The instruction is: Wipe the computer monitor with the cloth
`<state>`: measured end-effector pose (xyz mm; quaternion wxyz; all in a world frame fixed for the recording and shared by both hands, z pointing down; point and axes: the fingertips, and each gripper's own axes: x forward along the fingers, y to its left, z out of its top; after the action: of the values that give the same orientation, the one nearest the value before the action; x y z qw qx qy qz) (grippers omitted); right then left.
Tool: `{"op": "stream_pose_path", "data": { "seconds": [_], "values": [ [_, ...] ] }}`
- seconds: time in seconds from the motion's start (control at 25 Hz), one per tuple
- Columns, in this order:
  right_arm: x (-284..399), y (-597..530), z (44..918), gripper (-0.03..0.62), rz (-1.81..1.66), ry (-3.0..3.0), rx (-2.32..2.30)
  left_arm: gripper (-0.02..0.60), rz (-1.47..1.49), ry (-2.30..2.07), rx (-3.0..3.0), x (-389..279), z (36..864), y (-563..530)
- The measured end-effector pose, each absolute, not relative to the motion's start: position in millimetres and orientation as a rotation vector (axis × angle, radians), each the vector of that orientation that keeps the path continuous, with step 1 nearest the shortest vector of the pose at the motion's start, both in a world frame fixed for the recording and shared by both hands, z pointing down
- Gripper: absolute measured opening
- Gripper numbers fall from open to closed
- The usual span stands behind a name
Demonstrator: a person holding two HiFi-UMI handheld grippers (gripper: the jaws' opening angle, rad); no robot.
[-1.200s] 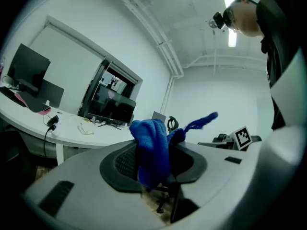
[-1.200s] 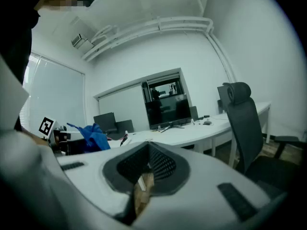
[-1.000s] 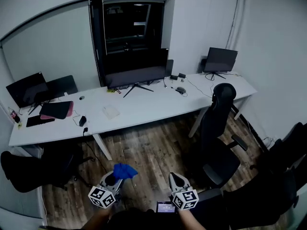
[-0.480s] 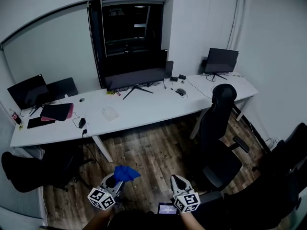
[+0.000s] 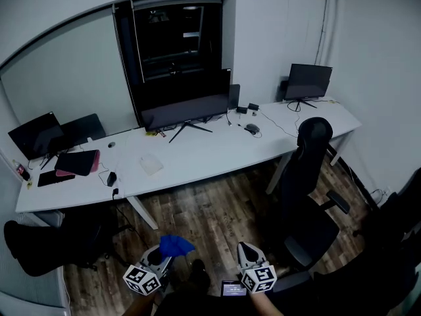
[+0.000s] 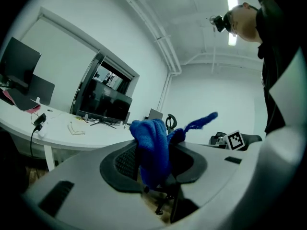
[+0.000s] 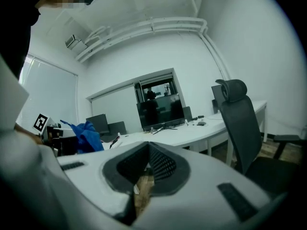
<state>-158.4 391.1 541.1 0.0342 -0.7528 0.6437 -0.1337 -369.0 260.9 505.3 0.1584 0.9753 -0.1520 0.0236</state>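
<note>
Cloth [image 5: 174, 245] sits in our left gripper [image 5: 163, 257] in the head view, well short of the desk [image 5: 197, 153] bearing the monitor [image 5: 186, 110]. Left gripper view: jaws pinch its bunched fold. Right gripper view: our right gripper [image 7: 147, 146] is closed, empty. We should approach the desk, then press lightly, grip firm.

Dim, bluish head view – gripper views brighter, ceiling strip light glaring, edges fisheye-warped and vignetted

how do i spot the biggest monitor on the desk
Find the long white desk, then the dark window behind its middle. The wide monitor stands before it on splayed legs, far wider than the left-end monitor and the right-end monitor.
</note>
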Motion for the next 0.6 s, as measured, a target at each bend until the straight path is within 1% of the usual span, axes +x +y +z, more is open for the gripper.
{"op": "stream_pose_path", "data": {
  "seconds": [0.32, 0.6],
  "values": [
    [-93, 299, 548, 0.003, -0.431, 1.976, -2.374, 0.135, 0.038, -0.396, 2.764, -296, 524, 160],
    [-23, 194, 506, 0.003, -0.352, 1.992, -2.441, 0.135, 0.021, -0.342, 2.813, -220, 507, 45]
  ]
}}
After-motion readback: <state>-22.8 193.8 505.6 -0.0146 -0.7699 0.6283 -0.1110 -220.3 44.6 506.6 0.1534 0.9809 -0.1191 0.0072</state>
